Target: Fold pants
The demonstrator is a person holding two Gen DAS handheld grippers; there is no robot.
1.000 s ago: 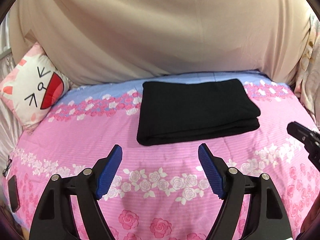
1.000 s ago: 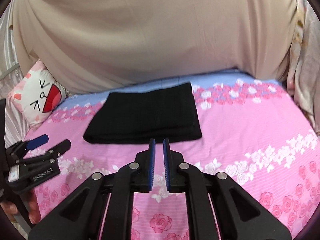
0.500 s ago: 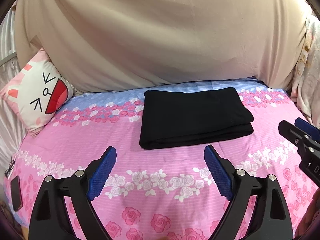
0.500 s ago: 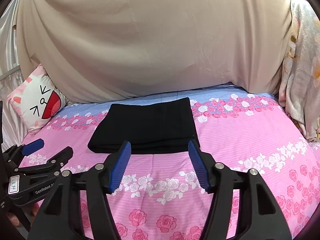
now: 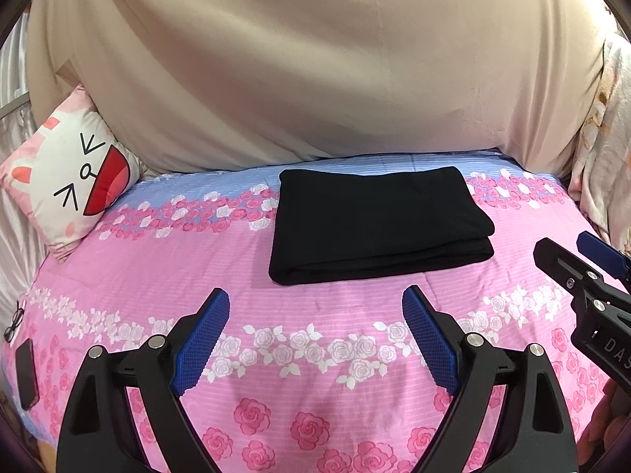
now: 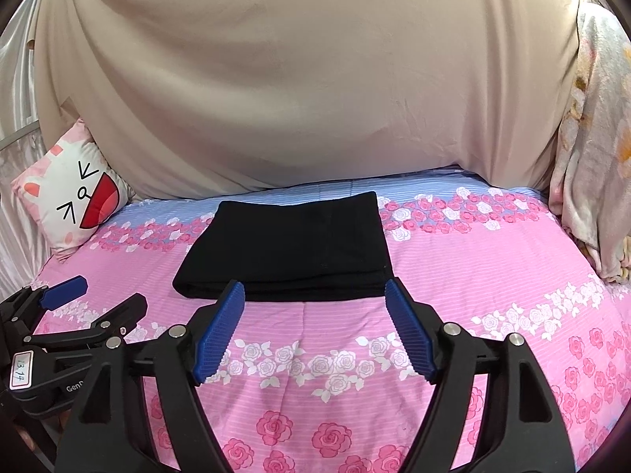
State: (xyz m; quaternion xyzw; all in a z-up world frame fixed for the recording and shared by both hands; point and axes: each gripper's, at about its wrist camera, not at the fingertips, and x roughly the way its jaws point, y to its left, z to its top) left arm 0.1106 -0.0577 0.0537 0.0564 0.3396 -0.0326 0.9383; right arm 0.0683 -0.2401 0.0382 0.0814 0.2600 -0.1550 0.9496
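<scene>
The black pants [image 5: 374, 220] lie folded into a flat rectangle on the pink flowered bedspread [image 5: 315, 354], toward the far side of the bed; in the right wrist view the pants [image 6: 292, 252] sit just beyond the fingertips. My left gripper [image 5: 315, 303] is open with nothing between its blue pads, a short way in front of the near fold. My right gripper [image 6: 314, 295] hovers before the pants' near edge; its jaws are opening and nothing is between them. Each gripper shows in the other's view: the right gripper [image 5: 583, 260], the left gripper [image 6: 90, 295].
A cat-face cushion [image 5: 67, 181] leans at the far left. A beige cloth [image 5: 315, 59] hangs behind the bed. A pale flowered blanket [image 6: 591, 149] drapes at the right. Glasses [image 5: 14, 321] and a dark phone [image 5: 25, 374] lie at the bed's left edge.
The right gripper's jaws went from nearly closed to wide apart. The left gripper's jaws widened a little. Both views drew back slightly from the pants, which stayed put.
</scene>
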